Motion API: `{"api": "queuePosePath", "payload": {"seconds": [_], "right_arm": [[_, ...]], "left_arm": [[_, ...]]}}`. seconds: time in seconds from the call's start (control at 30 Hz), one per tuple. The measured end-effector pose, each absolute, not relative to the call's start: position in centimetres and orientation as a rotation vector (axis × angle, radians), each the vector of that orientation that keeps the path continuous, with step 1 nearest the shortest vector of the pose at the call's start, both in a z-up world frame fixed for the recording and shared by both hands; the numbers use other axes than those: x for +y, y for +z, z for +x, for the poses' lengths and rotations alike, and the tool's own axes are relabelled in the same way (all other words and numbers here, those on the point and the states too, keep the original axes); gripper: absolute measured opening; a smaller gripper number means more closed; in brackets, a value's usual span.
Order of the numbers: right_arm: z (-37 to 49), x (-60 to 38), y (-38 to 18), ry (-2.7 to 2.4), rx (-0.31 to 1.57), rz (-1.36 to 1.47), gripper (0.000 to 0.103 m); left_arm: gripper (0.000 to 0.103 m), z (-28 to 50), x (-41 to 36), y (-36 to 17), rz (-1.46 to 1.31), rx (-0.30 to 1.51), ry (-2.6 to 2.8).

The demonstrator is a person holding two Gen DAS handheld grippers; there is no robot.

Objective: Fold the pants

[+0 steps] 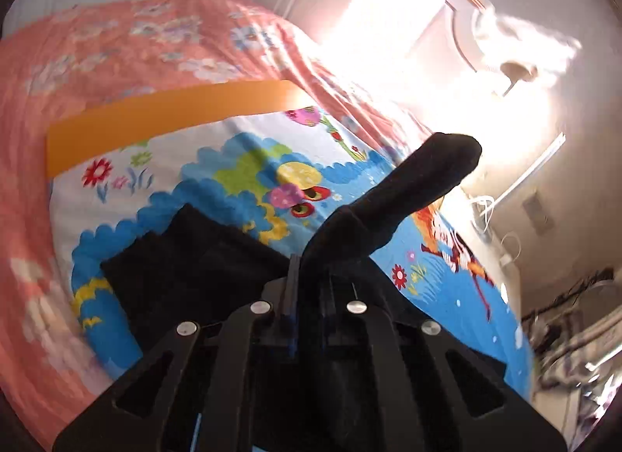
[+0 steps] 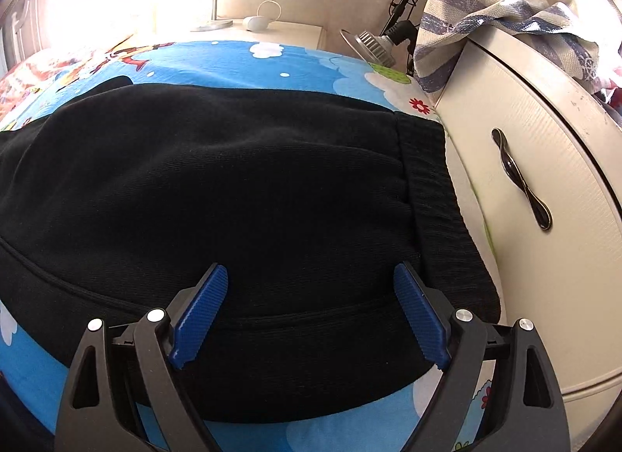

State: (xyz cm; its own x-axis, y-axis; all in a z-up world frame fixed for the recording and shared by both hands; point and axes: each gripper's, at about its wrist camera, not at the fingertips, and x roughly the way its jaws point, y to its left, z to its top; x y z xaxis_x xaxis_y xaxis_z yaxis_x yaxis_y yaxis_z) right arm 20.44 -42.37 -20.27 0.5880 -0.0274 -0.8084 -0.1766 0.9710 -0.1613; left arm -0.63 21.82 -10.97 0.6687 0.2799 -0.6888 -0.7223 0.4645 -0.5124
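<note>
Two grippers work one pair of black pants (image 2: 233, 180) on a cartoon-print bedsheet (image 2: 241, 63): the right gripper (image 2: 311, 312) hovers with jaws wide over the ribbed waistband end, beside a cream cabinet (image 2: 544, 219); the left gripper (image 1: 299, 273) pinches a lifted, dangling leg.

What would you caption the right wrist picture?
Open right gripper hovering over black pants spread on a cartoon-print bedsheet.

Left gripper (image 1: 307, 269): jaws closed together, pinching black pants (image 1: 388, 195) between the fingertips.
Right gripper (image 2: 311, 277): jaws spread wide, blue pads (image 2: 200, 314) over the pants, nothing between them.
</note>
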Motion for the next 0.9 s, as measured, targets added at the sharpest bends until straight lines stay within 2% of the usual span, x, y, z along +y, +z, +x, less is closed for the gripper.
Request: {"api": "queuePosePath", "payload": {"seconds": [0.13,0.17,0.2,0.27,0.37,0.47,0.53,0.57,0.77,0.87,0.9], "right_arm": [[20.8,-42.4,-20.1,0.101,0.956,-0.244,0.084],[20.8,-42.4,-19.9,0.107,0.961,-0.245,0.084],[20.7,-42.5,-19.5,0.110,0.962,-0.241,0.084],[20.0,-42.6,-18.5,0.134,0.946,-0.207,0.084],[18.2,-41.9,-17.1,0.216,0.901,-0.178,0.085],[16.5,-39.6,-16.5,0.324,0.891,-0.186,0.086],[15.6,-37.1,-16.3,0.416,0.884,-0.213,0.086],[15.2,-35.7,-16.2,0.457,0.876,-0.232,0.086],[12.0,-26.0,-15.0,0.694,0.777,-0.354,0.089],[9.5,-19.8,-15.7,0.793,0.678,-0.521,0.089],[8.8,-17.8,-16.0,0.824,0.657,-0.560,0.089]], "left_arm": [[0.008,-8.7,25.4,-19.5,-1.168,0.611,0.662],[0.012,-9.5,25.5,-20.3,-1.205,0.590,0.628],[0.029,-9.9,25.5,-20.5,-1.210,0.560,0.586],[0.045,-10.1,25.8,-20.5,-1.235,0.507,0.552],[0.045,-8.9,26.4,-20.4,-1.282,0.472,0.486],[0.044,-6.1,26.7,-20.7,-1.263,0.538,0.469],[0.024,-4.8,27.0,-21.2,-1.253,0.575,0.457],[0.005,-4.5,27.2,-21.0,-1.246,0.584,0.470],[0.005,-7.5,25.6,-18.5,-1.229,0.513,0.510],[0.012,-7.3,26.2,-21.7,-1.301,0.566,0.486],[0.018,-7.6,26.2,-22.5,-1.339,0.552,0.460]]}}
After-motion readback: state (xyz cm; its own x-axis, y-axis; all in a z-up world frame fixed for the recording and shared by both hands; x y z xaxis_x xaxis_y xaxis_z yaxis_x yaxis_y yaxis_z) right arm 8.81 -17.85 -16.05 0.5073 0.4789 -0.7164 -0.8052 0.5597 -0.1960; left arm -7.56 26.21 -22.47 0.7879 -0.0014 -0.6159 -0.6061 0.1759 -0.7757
